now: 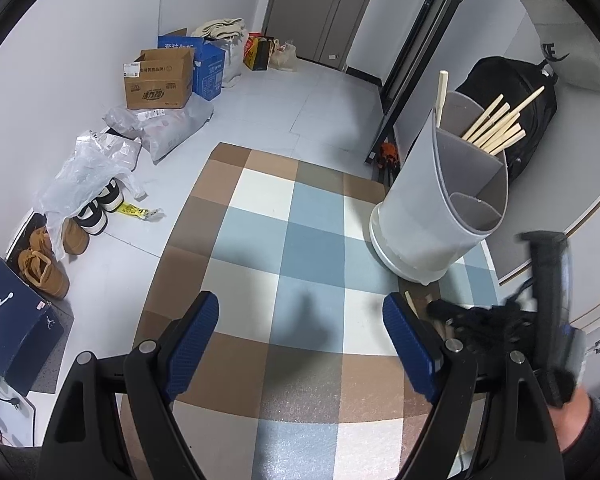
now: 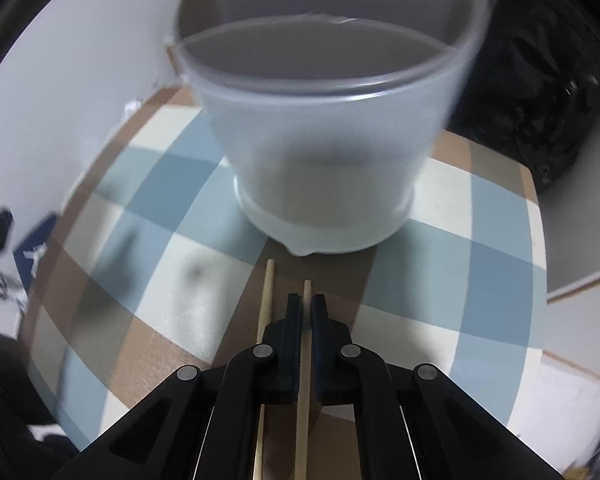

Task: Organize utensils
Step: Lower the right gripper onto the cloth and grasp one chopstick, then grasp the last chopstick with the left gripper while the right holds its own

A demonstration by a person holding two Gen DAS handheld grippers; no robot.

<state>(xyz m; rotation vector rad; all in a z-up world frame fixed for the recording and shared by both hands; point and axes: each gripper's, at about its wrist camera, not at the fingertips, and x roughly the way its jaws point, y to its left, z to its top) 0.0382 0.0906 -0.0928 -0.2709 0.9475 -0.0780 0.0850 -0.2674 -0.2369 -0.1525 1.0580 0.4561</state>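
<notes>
A grey utensil holder (image 1: 440, 200) with inner dividers stands on a checked tablecloth (image 1: 280, 240); several wooden chopsticks (image 1: 496, 128) lean in its far compartment. In the right wrist view the holder (image 2: 320, 140) looms just ahead. My right gripper (image 2: 307, 304) is shut on a wooden chopstick (image 2: 306, 292) lying along the cloth, its tip poking out past the fingertips. A second chopstick (image 2: 267, 292) lies just to its left. My left gripper (image 1: 300, 316) hovers open over the cloth with nothing between its blue pads. The right gripper shows blurred at the right edge (image 1: 500, 320).
Cardboard boxes (image 1: 160, 80), plastic bags (image 1: 160, 128), shoes (image 1: 48, 268) and a dark blue shoebox (image 1: 16, 320) lie on the floor at the left. A black backpack (image 1: 516, 112) sits behind the holder. A door (image 1: 320, 8) is at the back.
</notes>
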